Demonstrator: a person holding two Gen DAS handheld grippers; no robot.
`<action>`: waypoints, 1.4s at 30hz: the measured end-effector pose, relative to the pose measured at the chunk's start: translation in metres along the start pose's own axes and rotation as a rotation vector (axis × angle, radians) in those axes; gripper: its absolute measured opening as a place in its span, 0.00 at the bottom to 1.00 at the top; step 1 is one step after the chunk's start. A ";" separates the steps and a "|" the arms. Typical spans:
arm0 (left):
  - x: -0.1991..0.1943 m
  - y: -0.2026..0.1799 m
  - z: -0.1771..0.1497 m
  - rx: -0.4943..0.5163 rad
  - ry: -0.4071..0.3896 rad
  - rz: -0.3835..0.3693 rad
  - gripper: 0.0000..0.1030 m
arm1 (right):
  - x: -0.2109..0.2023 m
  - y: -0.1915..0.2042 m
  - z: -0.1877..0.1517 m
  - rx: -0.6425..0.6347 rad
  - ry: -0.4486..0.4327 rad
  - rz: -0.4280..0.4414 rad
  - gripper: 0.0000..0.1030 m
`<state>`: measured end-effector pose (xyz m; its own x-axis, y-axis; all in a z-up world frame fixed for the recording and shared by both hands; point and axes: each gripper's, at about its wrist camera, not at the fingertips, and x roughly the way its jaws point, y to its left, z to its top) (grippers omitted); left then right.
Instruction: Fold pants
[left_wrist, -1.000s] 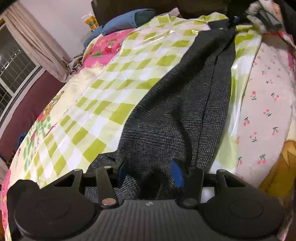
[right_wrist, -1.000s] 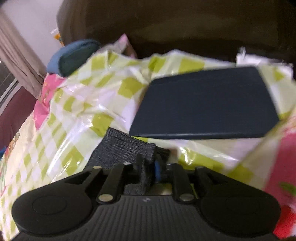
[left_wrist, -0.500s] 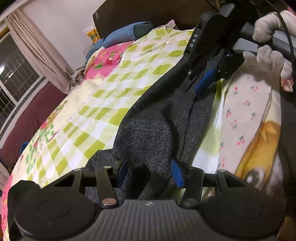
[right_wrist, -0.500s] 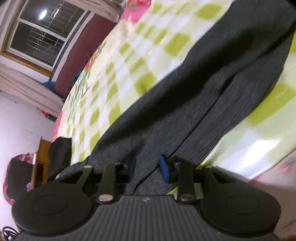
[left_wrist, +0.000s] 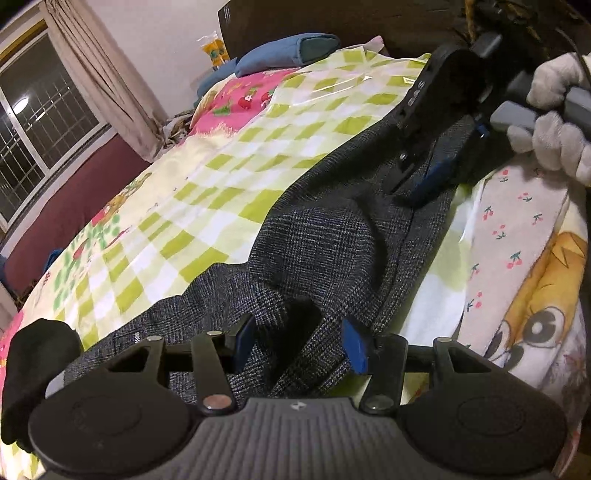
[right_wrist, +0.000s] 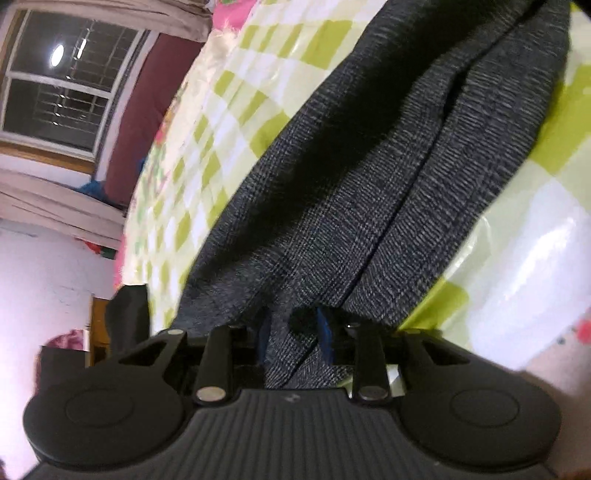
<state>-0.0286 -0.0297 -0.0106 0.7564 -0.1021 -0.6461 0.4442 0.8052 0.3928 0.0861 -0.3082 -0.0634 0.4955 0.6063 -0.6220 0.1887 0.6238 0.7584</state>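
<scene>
Dark grey checked pants (left_wrist: 332, 236) lie lengthwise on a bed covered by a green-and-white checked sheet (left_wrist: 207, 192). My left gripper (left_wrist: 299, 343) is open, its blue-padded jaws set wide over the near end of the pants, with fabric bunched between them. My right gripper (right_wrist: 293, 332) is shut on the pants' far leg end (right_wrist: 288, 354) and holds it lifted above the legs (right_wrist: 369, 177). The right gripper also shows in the left wrist view (left_wrist: 436, 177), carried by a white-gloved hand (left_wrist: 554, 122) over the pants' middle.
A blue pillow (left_wrist: 288, 51) lies at the dark headboard. A cherry-print and cartoon blanket (left_wrist: 524, 258) lies along the pants' right side. A window (left_wrist: 33, 122) with curtains (left_wrist: 99, 77) is on the left. A dark object (left_wrist: 37, 354) sits at the bed's near left edge.
My right gripper has lifted the pant leg end from the head of the bed and carried it back over the pants toward my left gripper. The left gripper stays open in place.
</scene>
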 end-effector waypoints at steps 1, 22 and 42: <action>0.000 0.001 -0.001 0.001 0.000 -0.004 0.63 | -0.006 -0.001 -0.001 0.004 -0.009 -0.010 0.27; 0.001 0.009 0.002 -0.051 -0.025 -0.018 0.63 | 0.004 0.002 0.000 0.049 -0.098 -0.088 0.28; -0.008 0.002 0.018 -0.035 -0.064 -0.020 0.63 | 0.000 0.001 -0.002 0.084 -0.107 0.057 0.09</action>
<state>-0.0253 -0.0383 0.0072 0.7770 -0.1550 -0.6101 0.4435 0.8226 0.3558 0.0843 -0.3065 -0.0636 0.5940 0.5811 -0.5563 0.2255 0.5436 0.8085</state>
